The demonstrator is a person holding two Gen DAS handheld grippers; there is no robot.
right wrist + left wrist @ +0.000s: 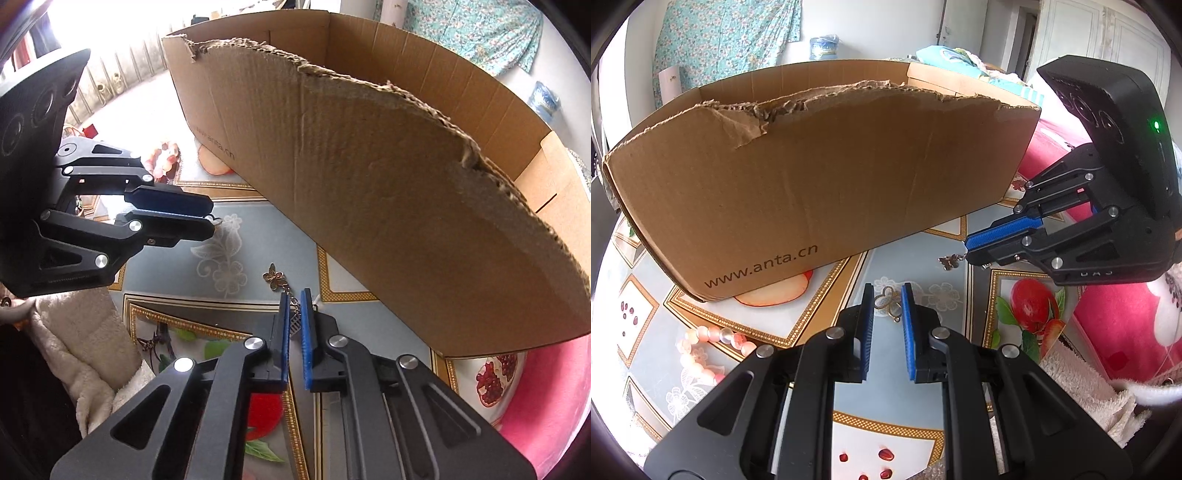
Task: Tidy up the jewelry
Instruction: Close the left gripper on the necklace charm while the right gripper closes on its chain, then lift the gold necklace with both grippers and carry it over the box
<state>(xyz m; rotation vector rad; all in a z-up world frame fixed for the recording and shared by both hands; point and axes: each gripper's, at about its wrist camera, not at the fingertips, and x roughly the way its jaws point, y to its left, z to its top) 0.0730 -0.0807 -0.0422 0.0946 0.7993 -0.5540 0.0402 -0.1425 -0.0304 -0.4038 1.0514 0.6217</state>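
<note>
The right gripper (294, 306) is pinched narrow on a gold butterfly pendant (275, 278), whose chain runs back between the pads while the butterfly dangles just ahead of the tips. The left gripper (887, 297), narrowly parted, hovers over a second gold trinket (886, 301) on the surface (923, 387); whether it grips is unclear. Beyond both, close by, stands the open cardboard box (369, 184), its long side facing them.

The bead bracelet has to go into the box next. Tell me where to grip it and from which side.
Grip the pink bead bracelet across its strand, on the arc nearest the cardboard box. Come straight down from above, with one jaw inside the loop and one outside. It lies flat on the table, so a sideways approach would probably just push the beads along.
</note>
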